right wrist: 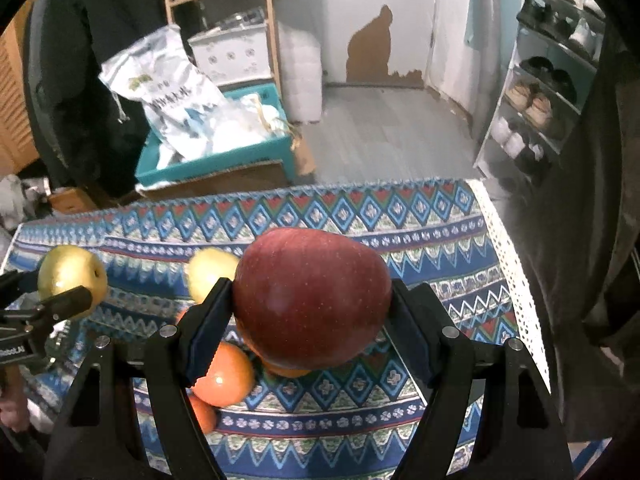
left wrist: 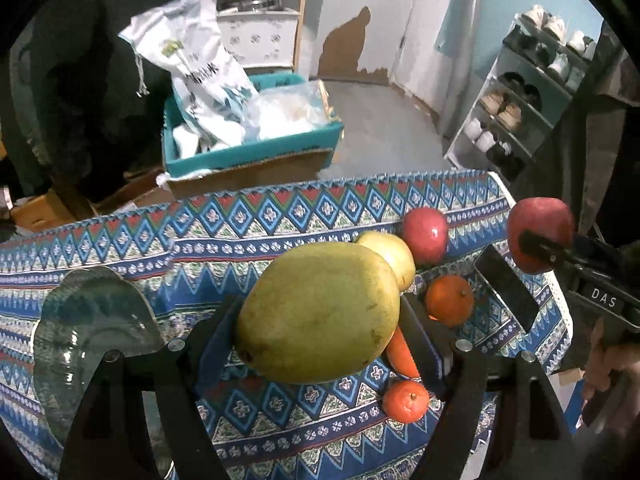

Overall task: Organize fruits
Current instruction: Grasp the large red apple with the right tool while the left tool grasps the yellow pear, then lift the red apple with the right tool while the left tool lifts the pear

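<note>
The left claw (left wrist: 320, 312) pinches a yellow-green fruit (left wrist: 318, 312) between its two black fingers (left wrist: 424, 336), holding it clear above the table (left wrist: 120, 248); the same fruit shows at the left edge of the right wrist view (right wrist: 72, 276), gripped by that claw (right wrist: 60, 300). The right claw (right wrist: 312, 304) pinches a red apple (right wrist: 312, 300), its pads pressed on either side, also held above the table; the left wrist view shows this apple (left wrist: 540, 232) at the right, raised in the claw (left wrist: 544, 248), with a hand (left wrist: 608, 364) below on the handle. On the table lie a second yellow fruit (left wrist: 394, 256), a second red apple (left wrist: 426, 234) just beyond it, and three oranges: one (left wrist: 450, 300) to the right of the left claw, one (left wrist: 400, 354) partly hidden behind the held fruit, and one (left wrist: 406, 400) nearest the camera. A clear glass dish (left wrist: 92, 336) sits at the left of the table, well apart from the fruit. The table carries a blue patterned cloth (right wrist: 360, 216) with a white lace edge on the right. Beyond the table stand a teal box (left wrist: 248, 156) holding bags, a wooden shelf unit (left wrist: 248, 12) and, to the right, a shoe rack (left wrist: 532, 92).
</note>
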`<state>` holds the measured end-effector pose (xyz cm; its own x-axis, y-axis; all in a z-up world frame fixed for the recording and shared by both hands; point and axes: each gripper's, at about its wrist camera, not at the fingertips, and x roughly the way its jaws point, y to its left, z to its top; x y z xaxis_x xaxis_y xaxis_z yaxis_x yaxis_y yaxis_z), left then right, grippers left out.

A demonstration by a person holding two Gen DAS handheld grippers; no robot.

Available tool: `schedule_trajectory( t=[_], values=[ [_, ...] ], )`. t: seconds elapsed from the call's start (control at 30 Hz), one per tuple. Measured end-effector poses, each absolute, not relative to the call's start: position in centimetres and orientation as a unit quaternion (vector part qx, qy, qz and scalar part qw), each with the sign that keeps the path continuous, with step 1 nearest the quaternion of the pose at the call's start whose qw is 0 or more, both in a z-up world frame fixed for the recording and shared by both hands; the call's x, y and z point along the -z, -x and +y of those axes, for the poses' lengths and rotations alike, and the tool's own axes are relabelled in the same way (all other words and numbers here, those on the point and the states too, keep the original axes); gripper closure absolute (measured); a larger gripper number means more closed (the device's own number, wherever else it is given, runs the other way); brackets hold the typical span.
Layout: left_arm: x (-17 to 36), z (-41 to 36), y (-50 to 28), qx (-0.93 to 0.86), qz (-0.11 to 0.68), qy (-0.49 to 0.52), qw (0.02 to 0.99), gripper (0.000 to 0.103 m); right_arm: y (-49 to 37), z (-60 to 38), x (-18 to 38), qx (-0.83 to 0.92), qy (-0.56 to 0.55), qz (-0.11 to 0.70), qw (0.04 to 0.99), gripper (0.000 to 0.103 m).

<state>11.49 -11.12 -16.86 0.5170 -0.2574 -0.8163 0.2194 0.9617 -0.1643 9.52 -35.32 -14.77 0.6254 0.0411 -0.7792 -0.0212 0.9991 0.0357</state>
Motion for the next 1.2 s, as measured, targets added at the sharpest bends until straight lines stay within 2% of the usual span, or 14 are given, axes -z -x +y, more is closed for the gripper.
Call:
schedule_trajectory(
  t=[0.63,0.73,0.83,0.87,0.93,0.97,1.13,1.2],
  values=[
    [10.0,-7.7,-7.3,0.137,0.411,0.041,0.9,0.023,-6.0,-31.1,8.0,-0.075,-0.01,0.368,0.927,0.027],
    [9.5,-6.9,-6.8,0.133,0.405,0.042,0.904,0.025,-5.6,-30.4,7.2,-0.084,-0.009,0.362,0.928,0.027],
    [9.2,-5.8,-6.6,0.129,0.406,0.048,0.904,0.033,-5.4,-29.4,6.5,-0.096,-0.005,0.356,0.93,0.027],
    [9.4,-5.5,-6.7,0.127,0.408,0.051,0.902,0.036,-5.3,-29.1,6.3,-0.099,-0.004,0.354,0.93,0.027],
    [10.7,-5.0,-7.3,0.125,0.422,0.058,0.896,0.052,-5.4,-28.2,6.4,-0.106,-0.002,0.353,0.93,0.026],
    [11.5,-5.1,-7.7,0.128,0.429,0.058,0.892,0.056,-5.7,-27.9,6.8,-0.105,-0.002,0.357,0.928,0.026],
    [19.2,-5.8,-10.7,0.113,0.512,0.05,0.85,0.056,-7.9,-26.6,10.9,-0.103,-0.012,0.413,0.905,0.026],
    [20.7,-5.9,-10.8,0.116,0.522,0.061,0.843,0.056,-8.4,-26.2,12.5,-0.104,-0.009,0.433,0.895,0.027]
  ],
)
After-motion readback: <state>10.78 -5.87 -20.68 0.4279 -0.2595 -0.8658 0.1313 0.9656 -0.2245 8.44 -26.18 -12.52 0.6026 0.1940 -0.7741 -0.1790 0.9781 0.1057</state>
